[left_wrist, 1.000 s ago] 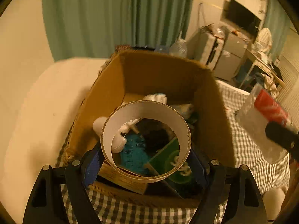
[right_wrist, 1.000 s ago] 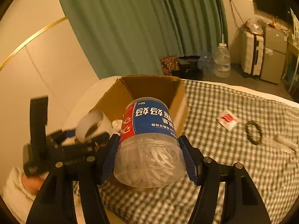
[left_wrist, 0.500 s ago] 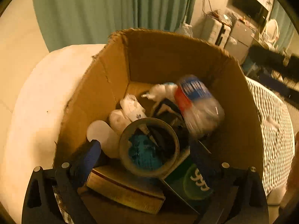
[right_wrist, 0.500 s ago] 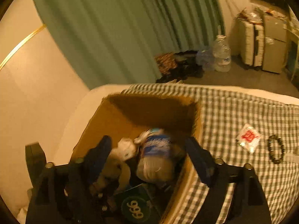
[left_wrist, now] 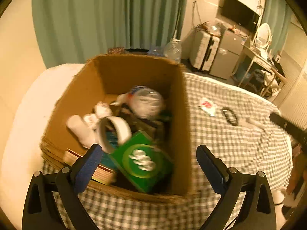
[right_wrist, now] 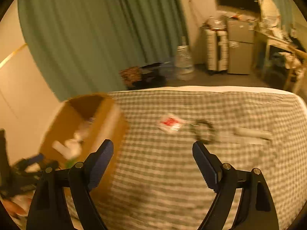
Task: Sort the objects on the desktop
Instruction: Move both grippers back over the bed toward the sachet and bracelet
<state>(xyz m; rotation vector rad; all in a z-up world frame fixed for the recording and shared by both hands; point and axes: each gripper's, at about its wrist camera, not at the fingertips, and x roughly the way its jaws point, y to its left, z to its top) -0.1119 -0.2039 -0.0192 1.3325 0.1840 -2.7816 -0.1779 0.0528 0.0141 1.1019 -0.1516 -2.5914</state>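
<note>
1. Our left gripper (left_wrist: 147, 164) has its blue-padded jaws spread wide, with nothing pinched between them; it hangs over the near edge of the cardboard box (left_wrist: 181, 118).
2. Our right gripper (right_wrist: 151, 159) is also wide apart and holds nothing; only the checked cloth (right_wrist: 163, 172) shows between its fingers.
3. Inside the box, a roll of tape (left_wrist: 114, 132) stands tilted on its edge in the near left part, leaning among the other things.
4. A clear plastic jar (left_wrist: 147, 103) with a red and blue label lies on its side toward the far middle of the box; it is blurred, so we cannot read the print.
5. A green carton (left_wrist: 142, 163) with a white logo lies at the near right, tilted, just beside the tape roll.
6. White bottles (left_wrist: 80, 128) lie along the left wall, and a flat tan box (left_wrist: 99, 174) sits at the near left corner under the left finger.
7. The box stands on the left part of the checked cloth, which covers a bed.
8. Well to the right of the box, on the cloth, lie a small red and white packet (right_wrist: 170, 123), a dark beaded bracelet (right_wrist: 203, 131) just beside it, and pale strips (right_wrist: 251, 134) farther right; all are blurred.
9. Green curtains (right_wrist: 96, 28) hang at the far side.
</note>
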